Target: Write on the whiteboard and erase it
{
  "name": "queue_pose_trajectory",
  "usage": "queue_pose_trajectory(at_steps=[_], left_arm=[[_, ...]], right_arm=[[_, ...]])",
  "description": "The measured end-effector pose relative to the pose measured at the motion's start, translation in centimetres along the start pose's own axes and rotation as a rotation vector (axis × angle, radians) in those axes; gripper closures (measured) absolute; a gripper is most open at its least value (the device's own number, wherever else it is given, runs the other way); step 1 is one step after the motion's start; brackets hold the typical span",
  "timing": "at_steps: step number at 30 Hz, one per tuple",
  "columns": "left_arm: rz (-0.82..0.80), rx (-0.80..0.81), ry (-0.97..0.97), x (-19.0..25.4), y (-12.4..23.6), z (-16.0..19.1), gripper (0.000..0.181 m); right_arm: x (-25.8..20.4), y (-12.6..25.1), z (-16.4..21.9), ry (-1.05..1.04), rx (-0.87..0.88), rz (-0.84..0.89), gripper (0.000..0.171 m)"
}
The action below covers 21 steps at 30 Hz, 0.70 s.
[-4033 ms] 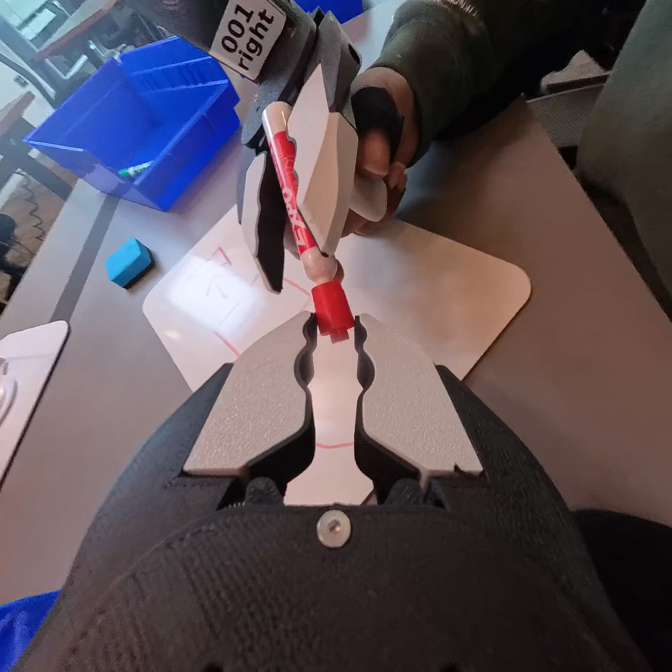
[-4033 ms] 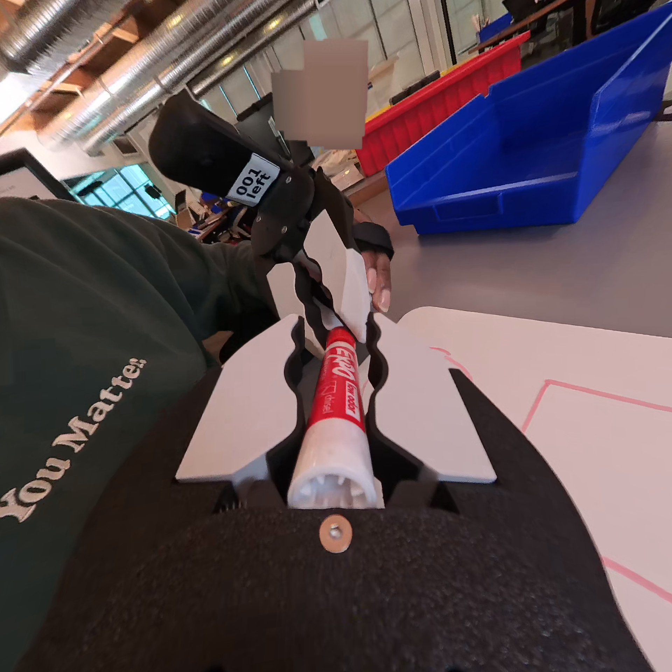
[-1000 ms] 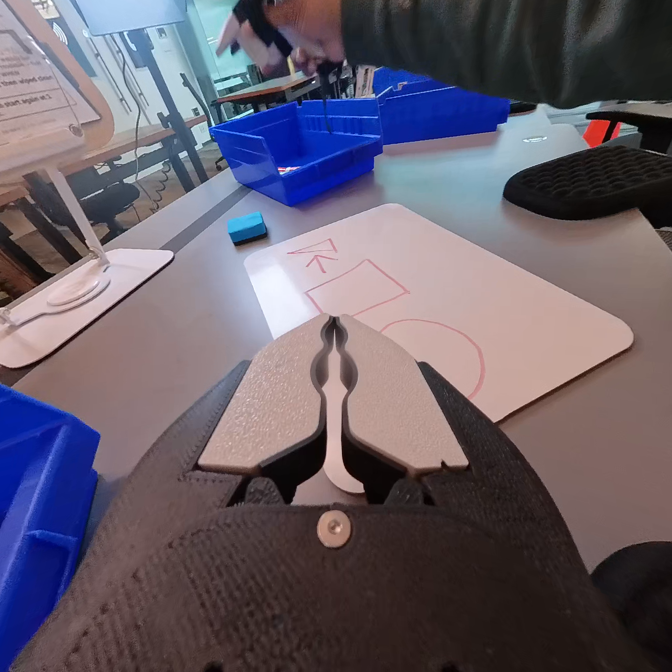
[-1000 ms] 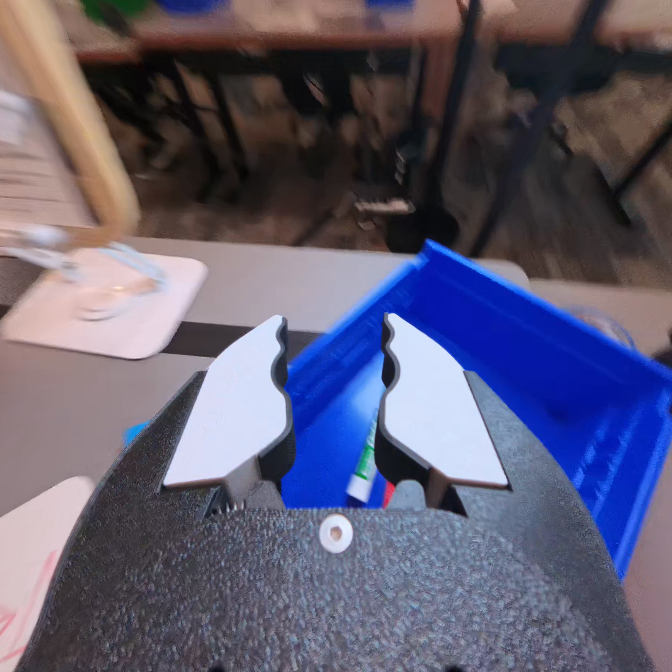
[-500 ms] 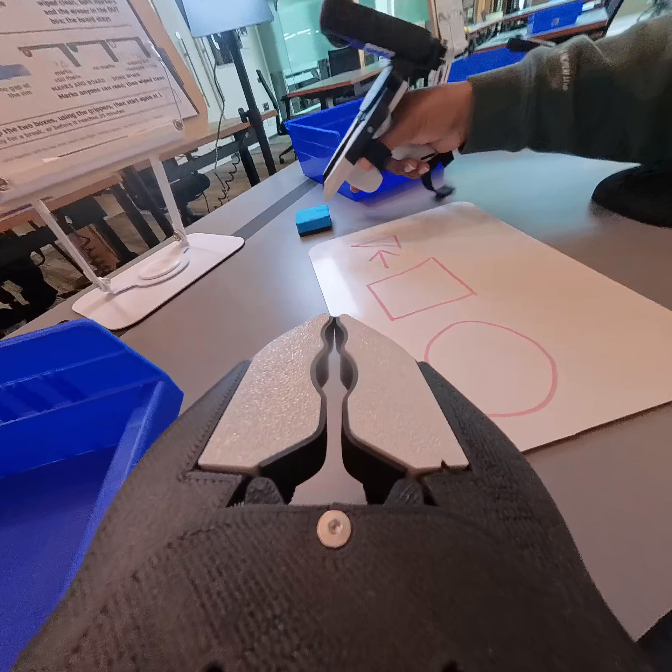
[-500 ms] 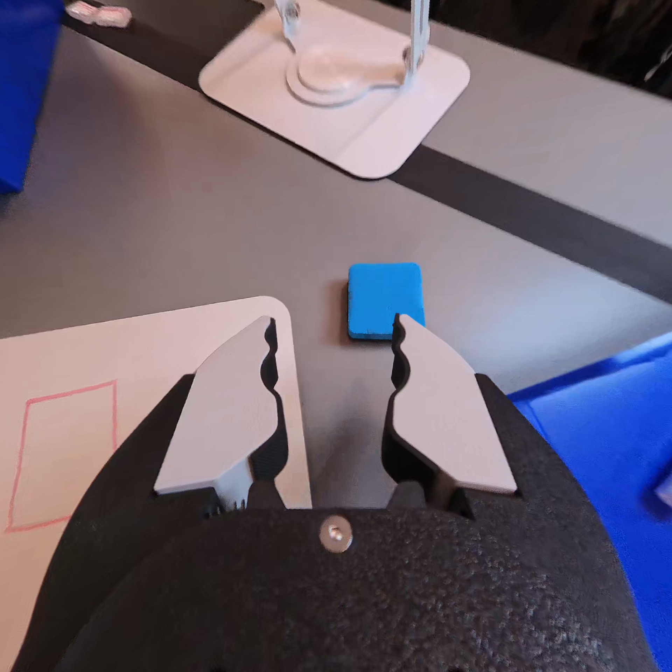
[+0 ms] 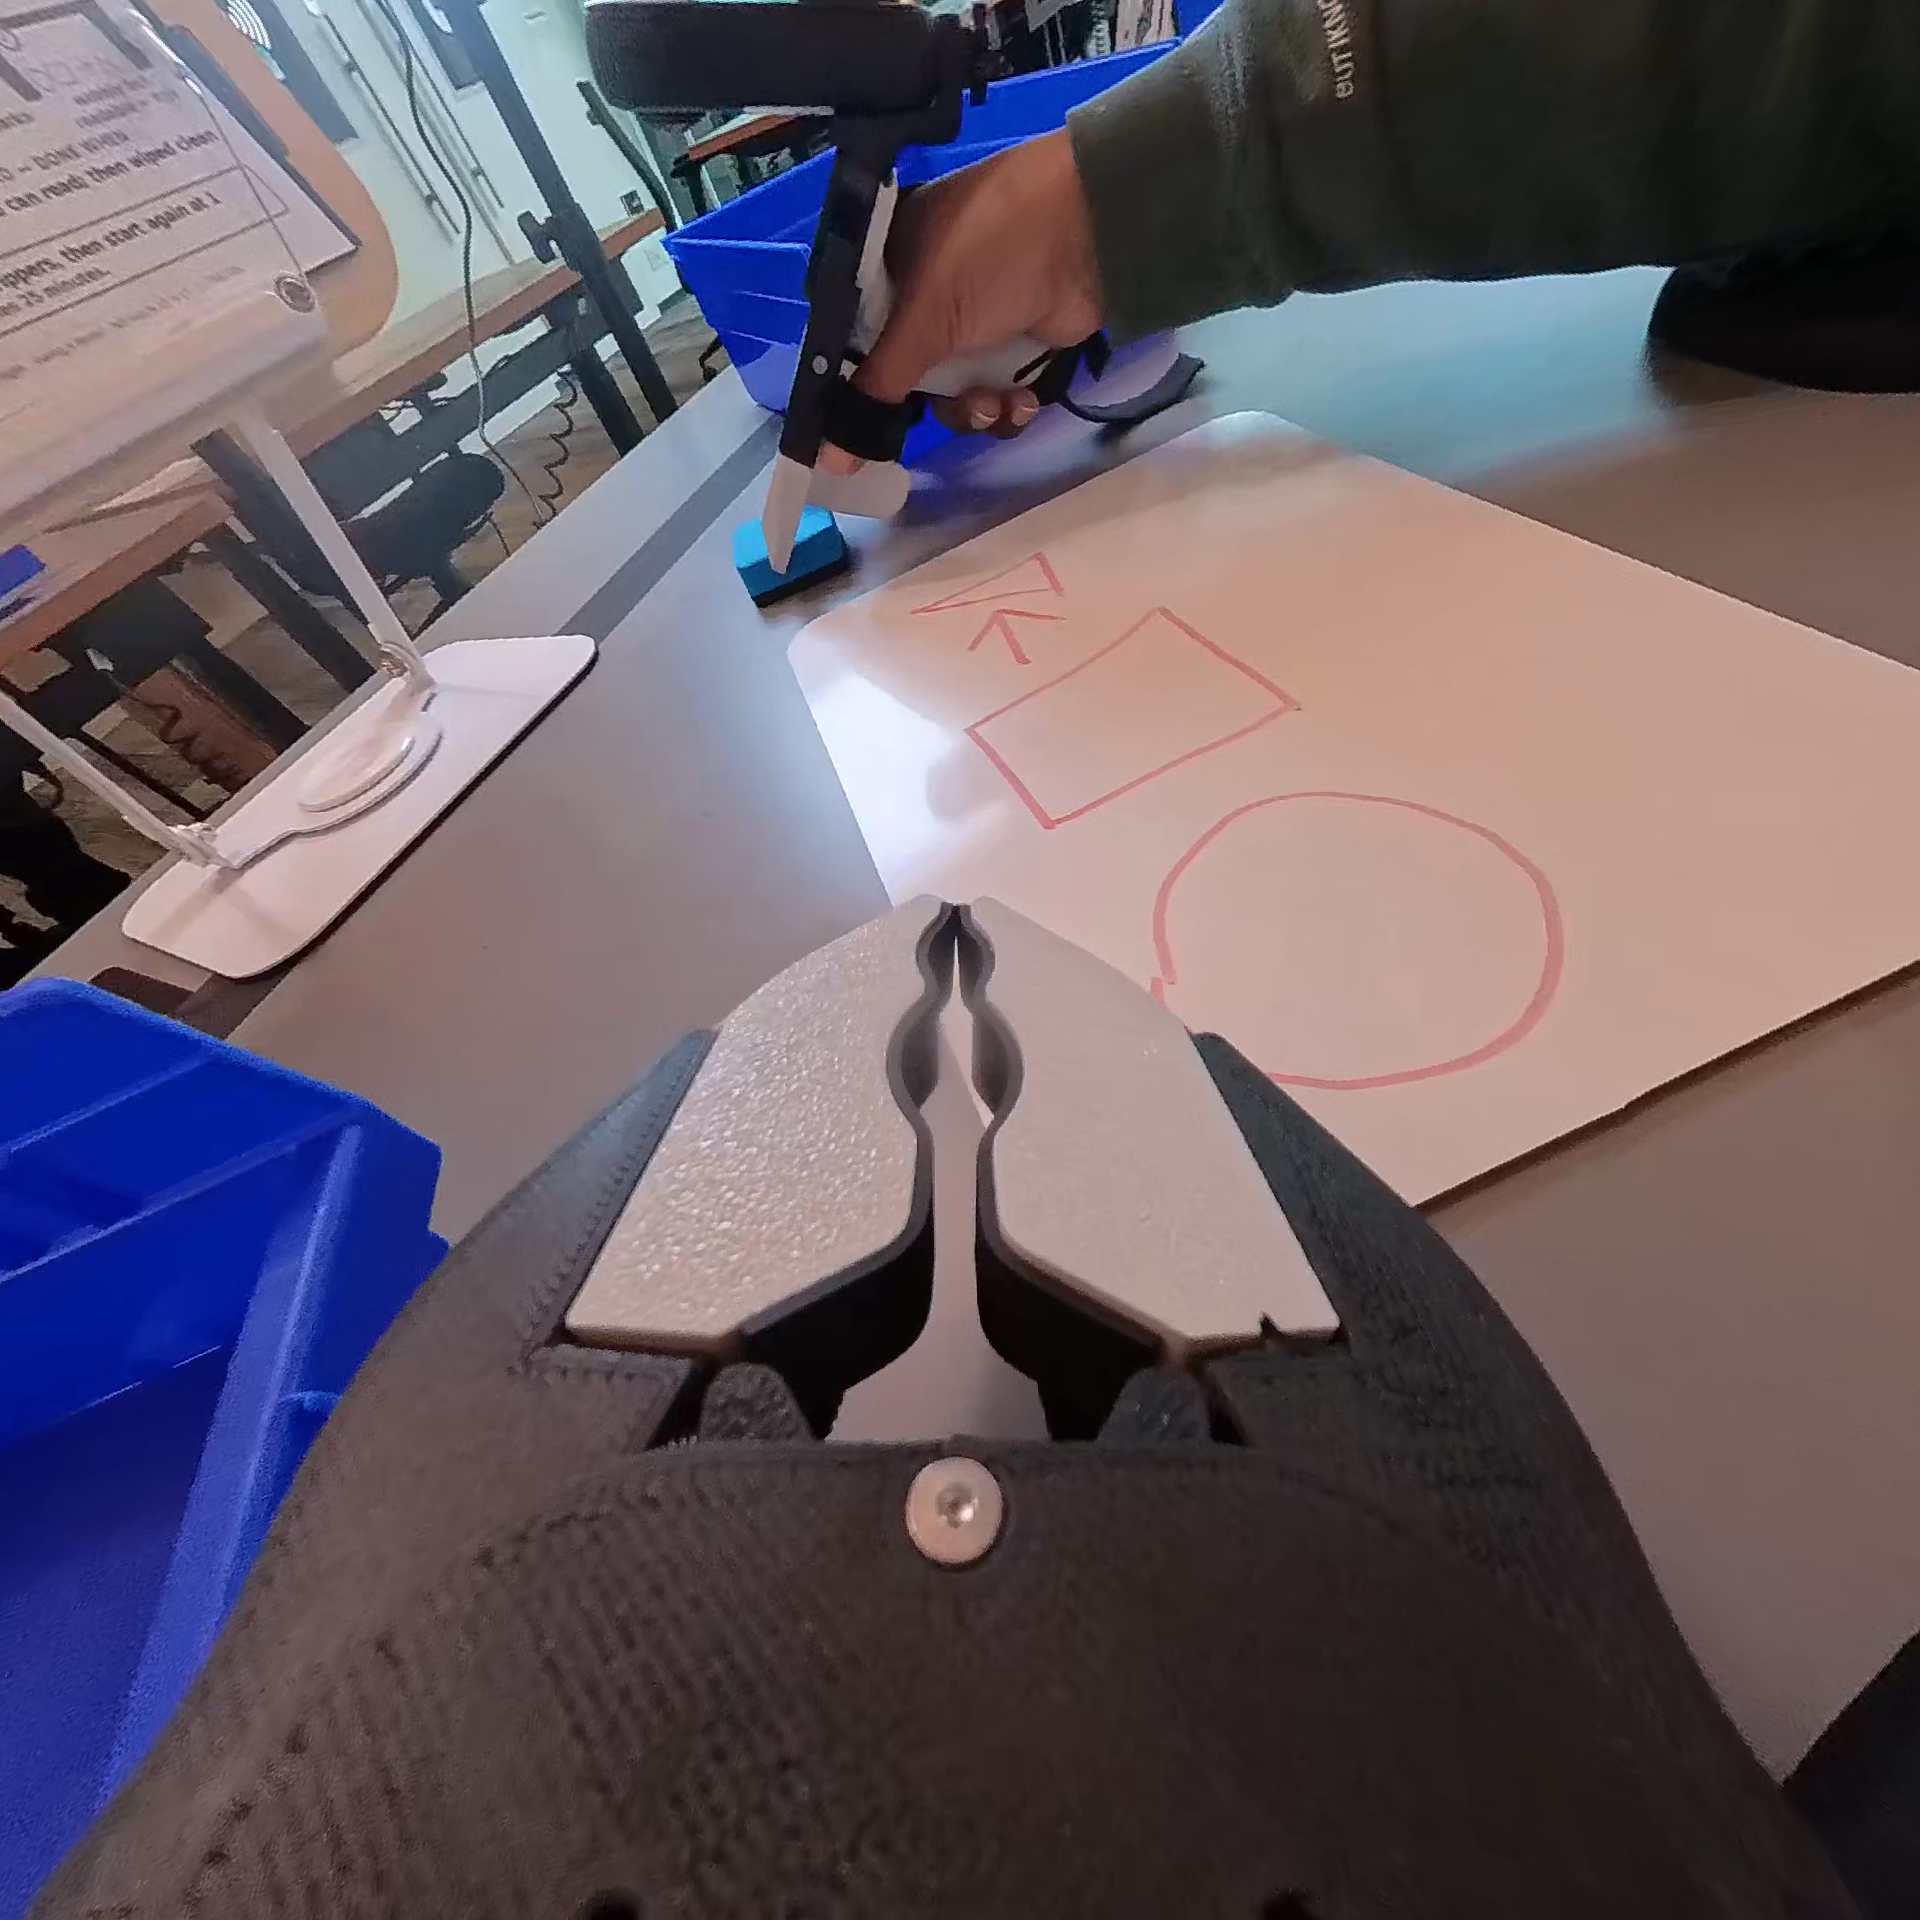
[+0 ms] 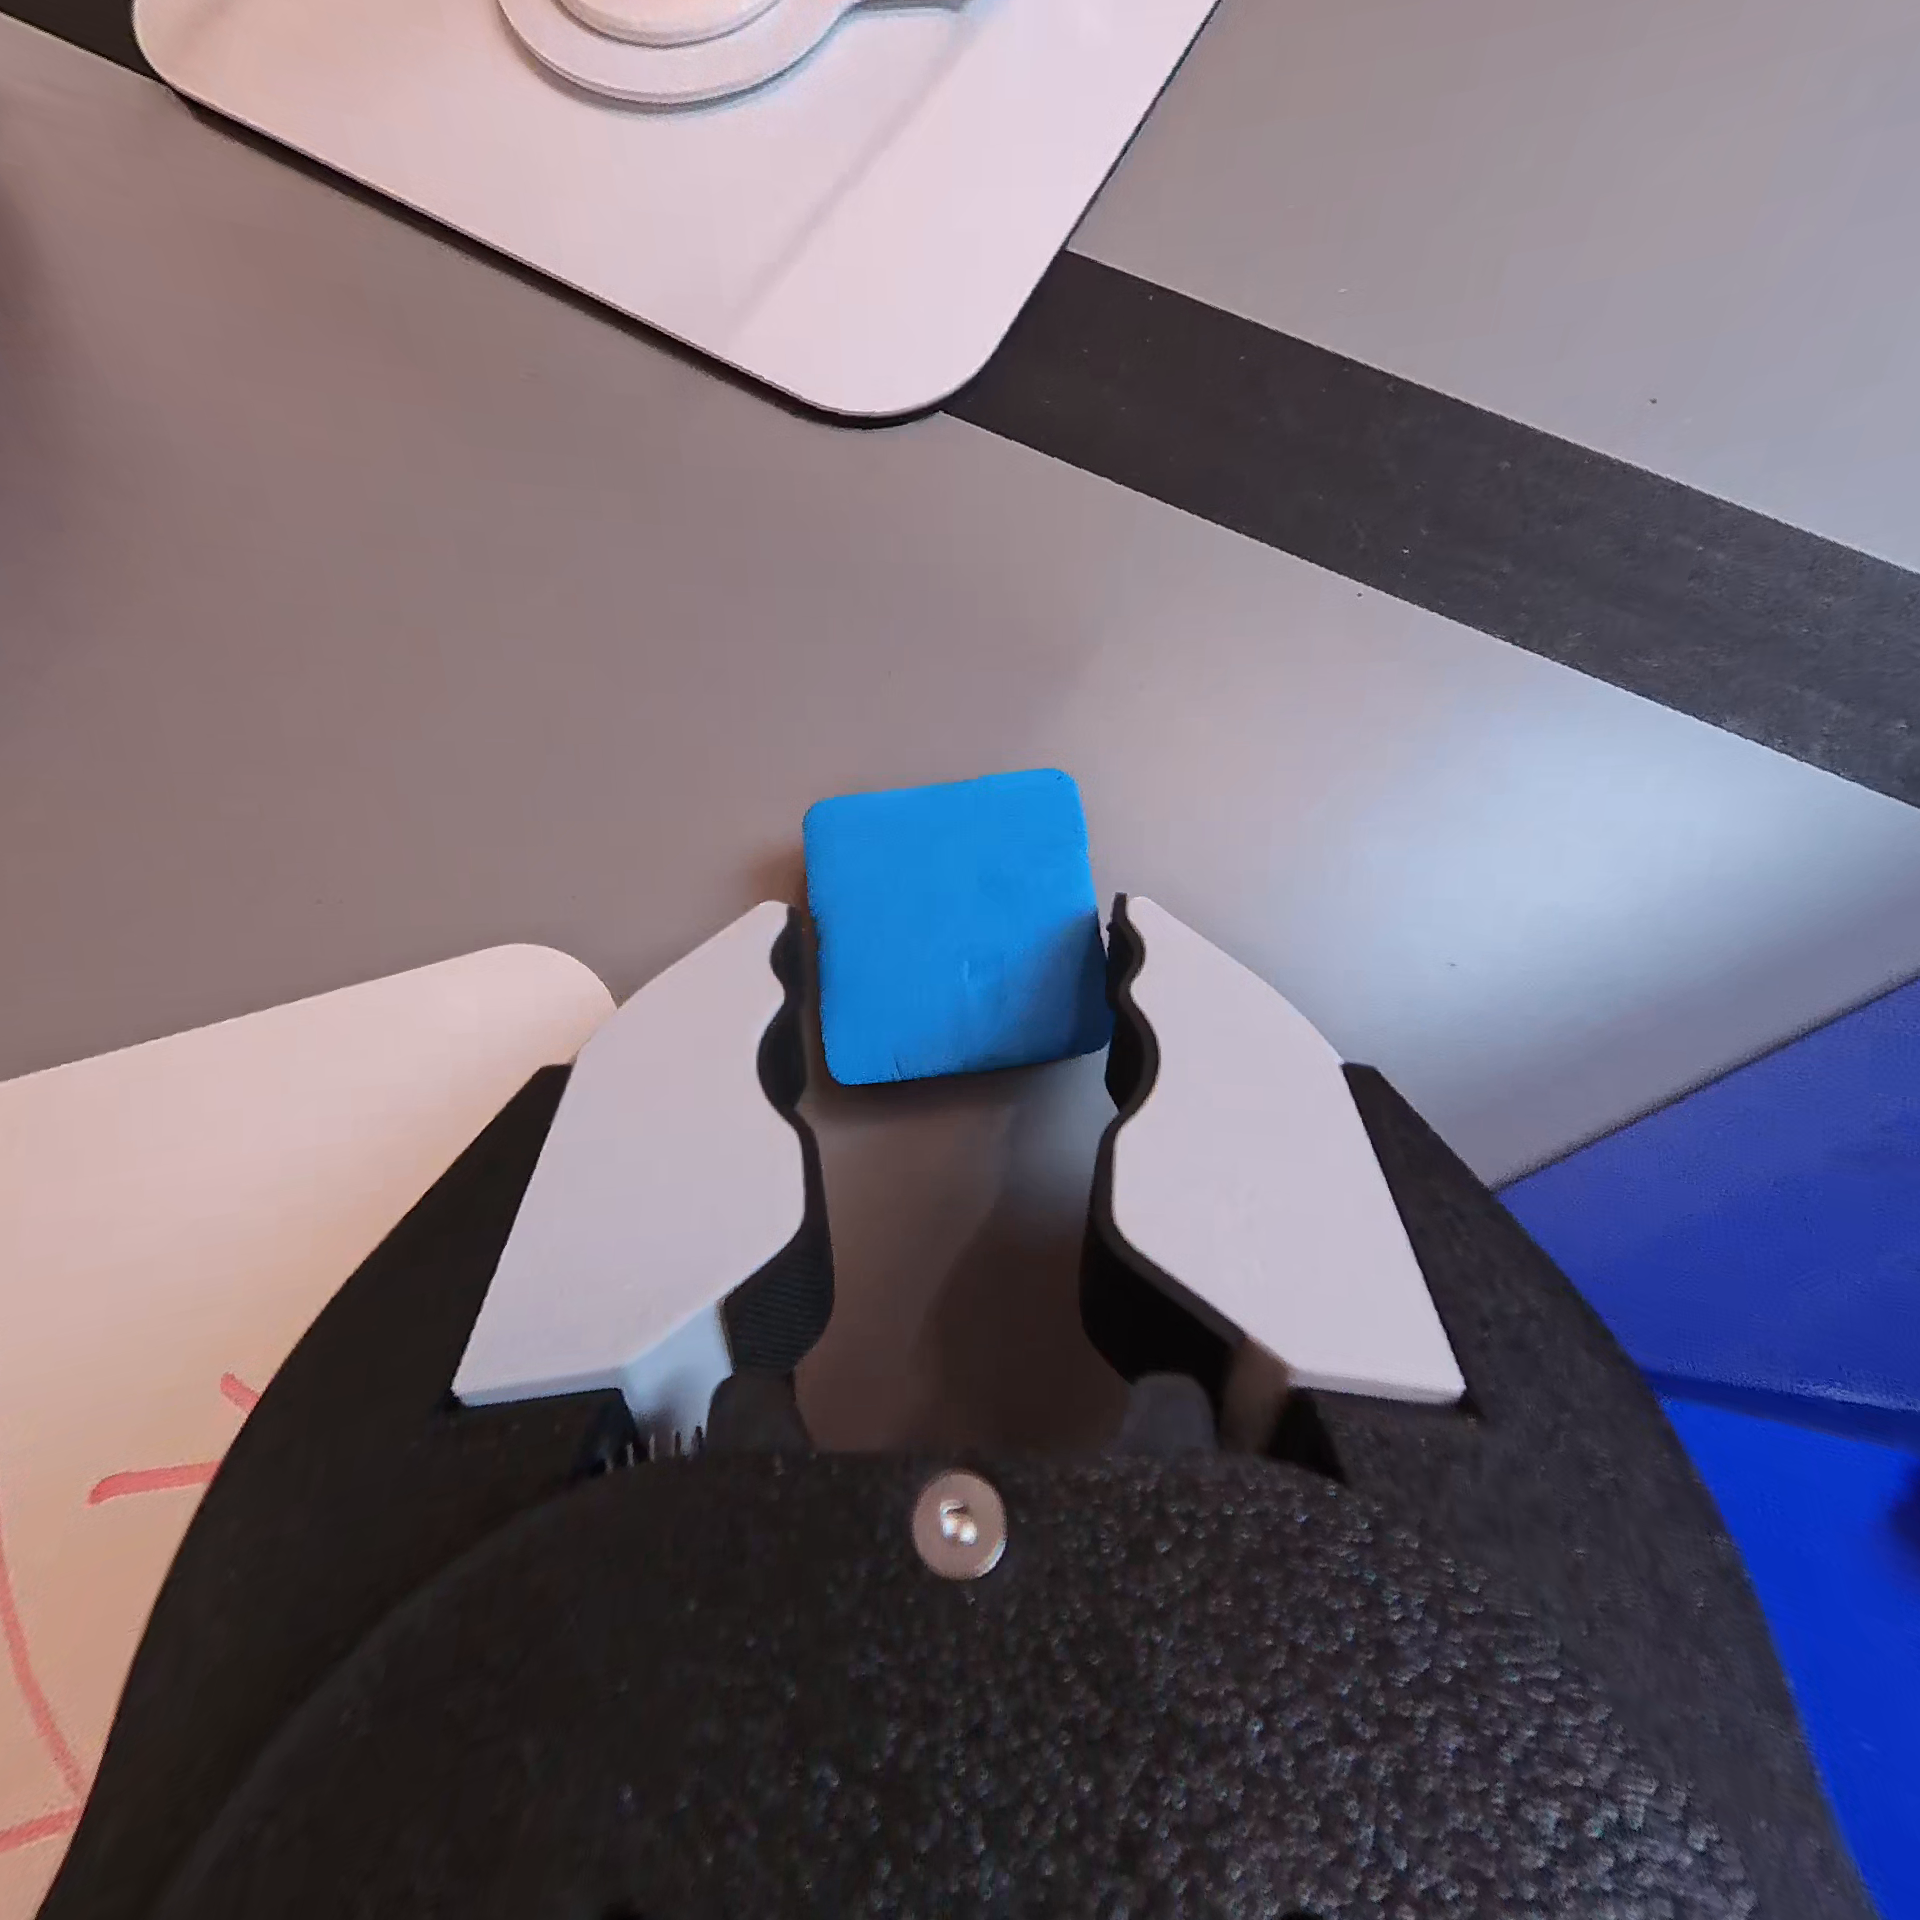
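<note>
Whiteboard [image 7: 1455, 623] — flat white panel with red shapes — lies on my grey table [image 7: 582, 862]. Small blue foam eraser [image 8: 951, 925] sits just off its corner, between my right gripper's [image 8: 951, 914] spread fingers — not clamped. Left gripper [image 7: 954, 920] is closed, empty.

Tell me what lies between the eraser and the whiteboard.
Only a narrow strip of bare grey table separates the eraser from the whiteboard corner; the right wrist view shows it best.

Our grippers: left gripper [image 7: 958, 914] and right gripper [image 8: 951, 909], black textured bodies, grey wavy-edged fingers, one silver screw each.
Our sleeve [image 7: 1455, 145]: dark green.
</note>
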<state>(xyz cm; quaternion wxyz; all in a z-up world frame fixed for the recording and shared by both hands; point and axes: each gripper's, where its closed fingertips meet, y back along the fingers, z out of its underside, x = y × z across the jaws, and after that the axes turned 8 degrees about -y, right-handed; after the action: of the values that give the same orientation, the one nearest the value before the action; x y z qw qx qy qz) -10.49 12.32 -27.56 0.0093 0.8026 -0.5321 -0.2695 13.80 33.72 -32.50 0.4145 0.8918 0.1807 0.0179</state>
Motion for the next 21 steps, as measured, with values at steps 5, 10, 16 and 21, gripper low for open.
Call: queue_pose_trajectory(at_steps=[5,10,16,21], left_arm=[[0.015,-0.003,-0.011,0.4,-0.1,0.0,0.181],[0.046,-0.035,-0.052,1.1,-0.4,0.2,0.181],[0.142,-0.096,-0.121,3.4,-0.8,0.4,0.181],[0.258,-0.100,-0.182,7.0,-1.1,-1.1,0.181]], right_arm=[[-0.1,0.0,0.0,0.033,-0.007,-0.005,0.120],[-4.1,3.5,-0.2,0.134,0.028,-0.198,0.120],[-8.3,7.3,6.6,0.356,-0.134,-0.302,0.120],[-9.0,8.3,9.8,0.366,-0.161,-0.315,0.120]])
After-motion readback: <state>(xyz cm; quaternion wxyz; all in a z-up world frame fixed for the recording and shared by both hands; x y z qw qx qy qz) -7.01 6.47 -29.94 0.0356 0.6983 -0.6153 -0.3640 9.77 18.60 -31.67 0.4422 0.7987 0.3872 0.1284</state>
